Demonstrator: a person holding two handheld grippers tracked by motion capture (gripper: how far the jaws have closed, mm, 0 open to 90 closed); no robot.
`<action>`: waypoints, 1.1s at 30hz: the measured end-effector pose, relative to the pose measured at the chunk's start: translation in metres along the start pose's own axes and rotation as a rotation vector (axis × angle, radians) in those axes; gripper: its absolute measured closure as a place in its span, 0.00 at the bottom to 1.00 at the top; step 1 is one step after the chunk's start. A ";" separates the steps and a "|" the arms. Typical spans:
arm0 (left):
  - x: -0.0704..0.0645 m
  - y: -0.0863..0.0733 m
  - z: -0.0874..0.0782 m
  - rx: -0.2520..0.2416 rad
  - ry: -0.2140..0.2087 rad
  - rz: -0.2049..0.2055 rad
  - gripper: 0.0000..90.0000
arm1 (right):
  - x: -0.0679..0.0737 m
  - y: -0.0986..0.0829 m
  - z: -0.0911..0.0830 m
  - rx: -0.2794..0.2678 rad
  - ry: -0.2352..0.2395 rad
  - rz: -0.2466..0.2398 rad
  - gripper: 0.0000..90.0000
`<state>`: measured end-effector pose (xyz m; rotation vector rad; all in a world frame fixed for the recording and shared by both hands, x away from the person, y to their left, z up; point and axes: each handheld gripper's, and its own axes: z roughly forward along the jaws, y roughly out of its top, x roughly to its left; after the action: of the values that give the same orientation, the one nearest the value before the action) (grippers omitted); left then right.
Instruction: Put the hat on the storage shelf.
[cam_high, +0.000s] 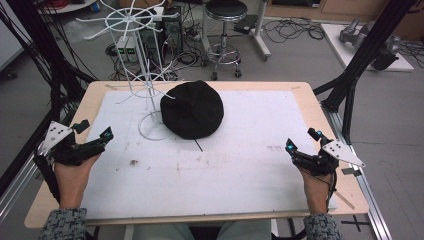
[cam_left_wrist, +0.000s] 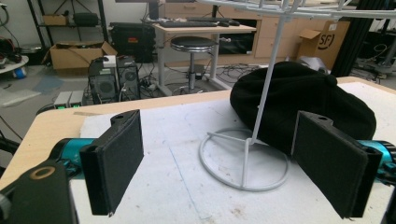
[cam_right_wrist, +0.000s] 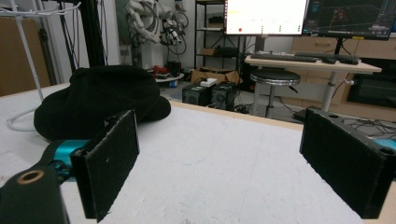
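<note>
Overhead plus two low views, black hat (cam_high: 192, 109) shared.

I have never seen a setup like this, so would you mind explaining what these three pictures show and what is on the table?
There is no robot here: a person sits at a table and holds a hand-held gripper in each hand. The high view looks down from above, with the left gripper at the left and the right gripper at the right. The other two pictures come from cameras riding on those grippers, looking along their black padded fingers. Both grippers are open and hold nothing. On the table's white mat lies a black hat, resting partly on the ring base of a white wire rack that stands upright with spoke-like arms. Beyond the table you see a stool and cables on the floor.
</note>
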<state>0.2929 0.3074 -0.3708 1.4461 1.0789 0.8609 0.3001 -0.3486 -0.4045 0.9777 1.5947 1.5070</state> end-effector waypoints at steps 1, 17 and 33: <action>0.000 0.000 -0.001 -0.003 0.001 -0.001 0.19 | 0.000 0.000 0.000 0.000 -0.001 -0.004 0.12; -0.001 0.001 -0.002 -0.007 -0.004 -0.005 0.19 | 0.004 0.004 0.004 -0.007 0.001 -0.009 0.12; -0.002 0.003 -0.003 -0.011 -0.004 0.000 0.19 | 0.034 0.050 0.064 -0.064 0.074 -0.037 0.12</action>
<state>0.2902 0.3063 -0.3677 1.4386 1.0700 0.8628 0.3439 -0.2887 -0.3582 0.8617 1.5971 1.5753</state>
